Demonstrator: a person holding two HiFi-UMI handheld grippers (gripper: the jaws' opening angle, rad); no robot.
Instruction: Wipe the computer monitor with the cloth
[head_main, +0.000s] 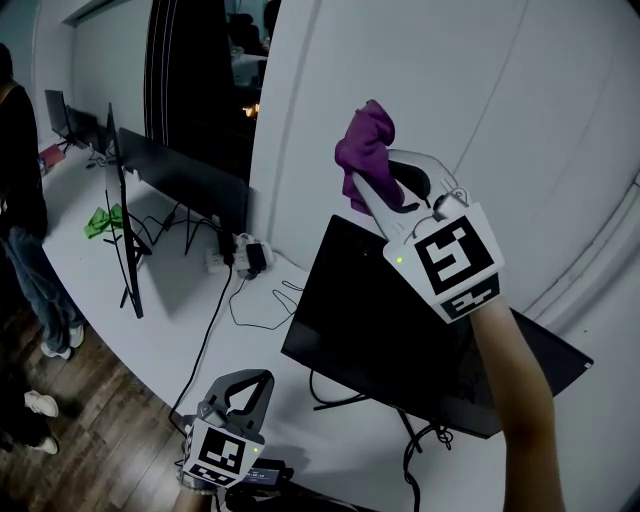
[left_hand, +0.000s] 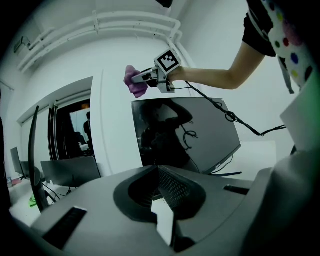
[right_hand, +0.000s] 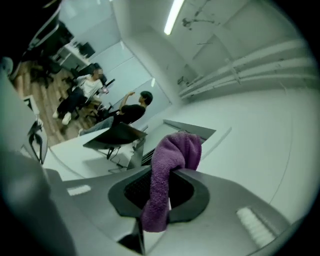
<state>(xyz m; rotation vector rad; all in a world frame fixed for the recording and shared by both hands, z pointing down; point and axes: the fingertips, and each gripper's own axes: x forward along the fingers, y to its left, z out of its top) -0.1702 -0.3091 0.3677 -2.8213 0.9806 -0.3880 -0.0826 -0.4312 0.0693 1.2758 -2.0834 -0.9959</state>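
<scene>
I count three monitors on the desk, the nearest monitor at 4 o'clock, and one purple cloth pinched in my right gripper, forearm stretched toward 1 o'clock above its top edge, while my left gripper hangs at 7 o'clock, jaws pressed together, empty.

My right hand-held gripper holds the cloth just above a top corner of the monitor, which stands on the surface before the wall, my left hand-held gripper low at its left, other monitors farther left.
</scene>
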